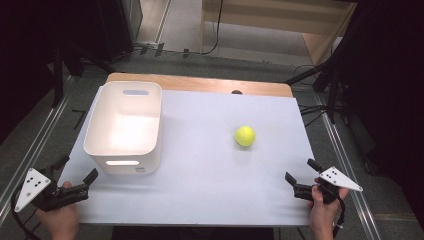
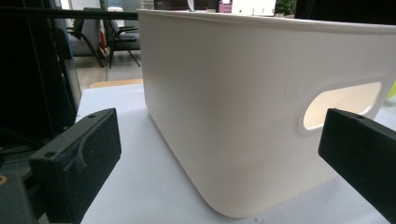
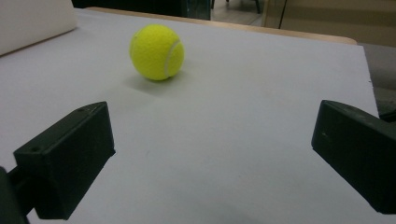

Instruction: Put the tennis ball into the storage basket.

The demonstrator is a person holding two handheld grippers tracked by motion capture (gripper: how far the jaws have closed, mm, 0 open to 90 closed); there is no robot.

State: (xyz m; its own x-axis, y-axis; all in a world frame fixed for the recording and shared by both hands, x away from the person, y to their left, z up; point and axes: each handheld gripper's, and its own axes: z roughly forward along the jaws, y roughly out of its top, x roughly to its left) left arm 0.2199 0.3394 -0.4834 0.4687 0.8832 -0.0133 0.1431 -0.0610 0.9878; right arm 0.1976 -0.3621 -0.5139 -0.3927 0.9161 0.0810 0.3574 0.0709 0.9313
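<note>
Right gripper (image 1: 301, 177) waits at the table's (image 1: 210, 190) near right corner, jaws spread wide and empty, aimed at the tennis ball (image 1: 245, 135) farther in, right of the white bin (image 1: 125, 159), likely ready to grab it.

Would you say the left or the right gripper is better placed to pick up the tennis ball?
Right. The right gripper has open jaws facing the tennis ball across bare table, while the left gripper sits beside the white bin.

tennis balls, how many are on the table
1. The tennis ball lies on the white table right of the white bin, ahead of the right gripper. The bin's floor looks bare.
</note>
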